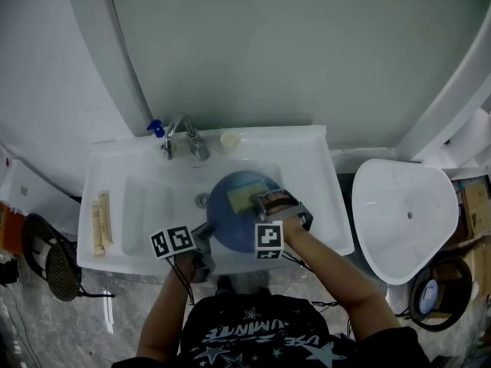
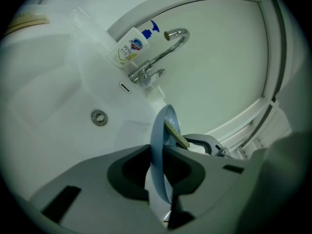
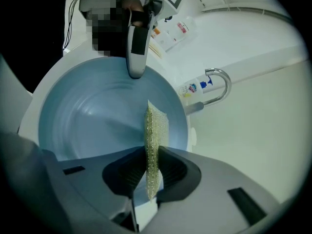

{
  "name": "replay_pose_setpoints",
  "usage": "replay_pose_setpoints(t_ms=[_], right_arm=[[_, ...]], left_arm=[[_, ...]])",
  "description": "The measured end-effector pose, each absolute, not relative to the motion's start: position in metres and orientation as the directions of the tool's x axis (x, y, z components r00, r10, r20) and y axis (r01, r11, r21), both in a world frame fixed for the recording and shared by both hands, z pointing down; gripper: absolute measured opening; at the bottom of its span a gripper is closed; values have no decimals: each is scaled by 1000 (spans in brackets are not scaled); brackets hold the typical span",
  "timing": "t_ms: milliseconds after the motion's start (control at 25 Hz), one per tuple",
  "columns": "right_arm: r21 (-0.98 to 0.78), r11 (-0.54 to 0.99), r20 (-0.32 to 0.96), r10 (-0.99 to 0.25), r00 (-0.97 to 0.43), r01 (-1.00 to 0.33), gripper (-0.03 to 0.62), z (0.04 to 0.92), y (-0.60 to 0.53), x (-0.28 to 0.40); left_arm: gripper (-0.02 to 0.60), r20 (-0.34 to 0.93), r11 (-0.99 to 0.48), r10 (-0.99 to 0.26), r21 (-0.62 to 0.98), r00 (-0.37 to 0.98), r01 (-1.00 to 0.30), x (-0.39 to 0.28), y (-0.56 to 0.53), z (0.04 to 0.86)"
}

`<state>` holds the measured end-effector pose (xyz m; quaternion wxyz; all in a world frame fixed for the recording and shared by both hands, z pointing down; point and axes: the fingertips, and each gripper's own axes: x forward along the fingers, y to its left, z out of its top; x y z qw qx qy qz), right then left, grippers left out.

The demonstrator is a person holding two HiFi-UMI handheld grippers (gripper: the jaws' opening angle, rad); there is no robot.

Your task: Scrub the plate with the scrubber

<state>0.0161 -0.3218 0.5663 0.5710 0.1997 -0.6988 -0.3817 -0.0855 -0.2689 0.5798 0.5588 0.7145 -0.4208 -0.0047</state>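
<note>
The left claw (image 2: 161, 175) is clamped on the rim of the blue plate (image 2: 162, 130), which sits over the sink (image 1: 138, 198) just in front of the tap (image 2: 168, 48), on the person's side of it. To the right, the yellow scrubber (image 3: 155, 130) is pinched on edge between the jaws of the right claw (image 3: 152, 172), with its free end over the half of the plate nearer the tap. To scrub well, I judge the left grip should stay firm and low on the rim so the plate cannot swivel. The right claw should lean the scrubber's broad face flat onto the plate and work in overlapping circles from the middle out to the rim. Pressure should stay light enough that the thin pad does not slip out of the jaws. The left claw's view shows the plate only as a thin edge. Whether the scrubber actually touches the plate cannot be told. The plate's underside is hidden, and the pale sticks on the ledge far left of the tap are too small to name.
</note>
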Motion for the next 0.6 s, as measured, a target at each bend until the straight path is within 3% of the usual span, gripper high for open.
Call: replay_pose_setpoints(t_ms=[600], right_arm=[[688,725,712,-672,-204,16,74,588,-311,26]], left_arm=[[61,453,81,-671,832,587,-549,-114,-296,589]])
